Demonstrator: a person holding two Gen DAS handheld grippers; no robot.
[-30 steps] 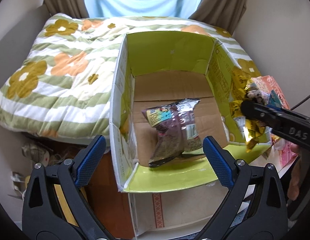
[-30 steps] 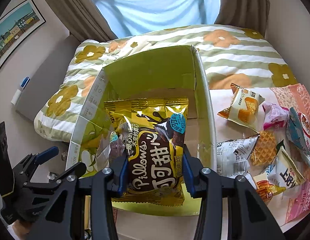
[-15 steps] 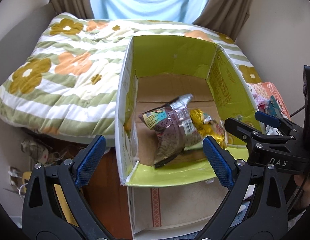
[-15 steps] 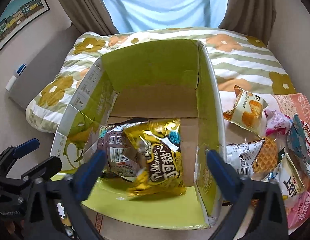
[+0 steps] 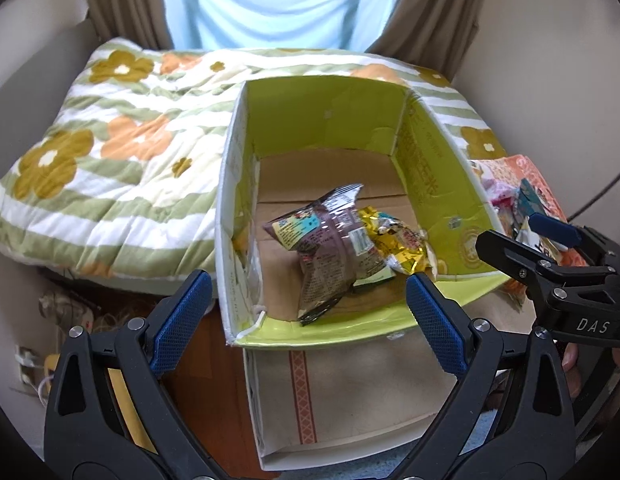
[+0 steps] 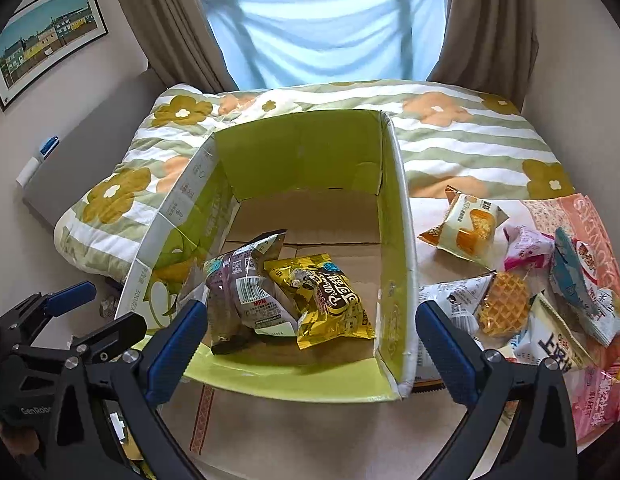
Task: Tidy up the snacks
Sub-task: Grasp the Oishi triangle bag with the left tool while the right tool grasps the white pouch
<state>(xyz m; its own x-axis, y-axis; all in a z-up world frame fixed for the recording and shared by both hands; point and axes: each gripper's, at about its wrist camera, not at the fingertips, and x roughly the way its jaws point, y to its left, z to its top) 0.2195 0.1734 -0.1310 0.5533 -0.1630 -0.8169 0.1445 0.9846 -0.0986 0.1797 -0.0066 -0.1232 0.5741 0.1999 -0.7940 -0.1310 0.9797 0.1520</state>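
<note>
A corrugated cardboard box with glossy lime-green flaps standing upright holds two crinkly foil snack packets on its plain brown floor: a purple packet propped on its edge and a gold packet leaning against its right side, the two touching. Both the left gripper and the right gripper hover at the box's near flap with blue-padded fingers spread wide, grasping nothing. More soft plastic packets and a round waffle lie loose to the right of the box, beside a floral quilt.

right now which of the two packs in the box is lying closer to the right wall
The gold Pillows pack, lying label up. The purple pack beside it sits toward the left wall of the cardboard box, its top corner raised.
</note>
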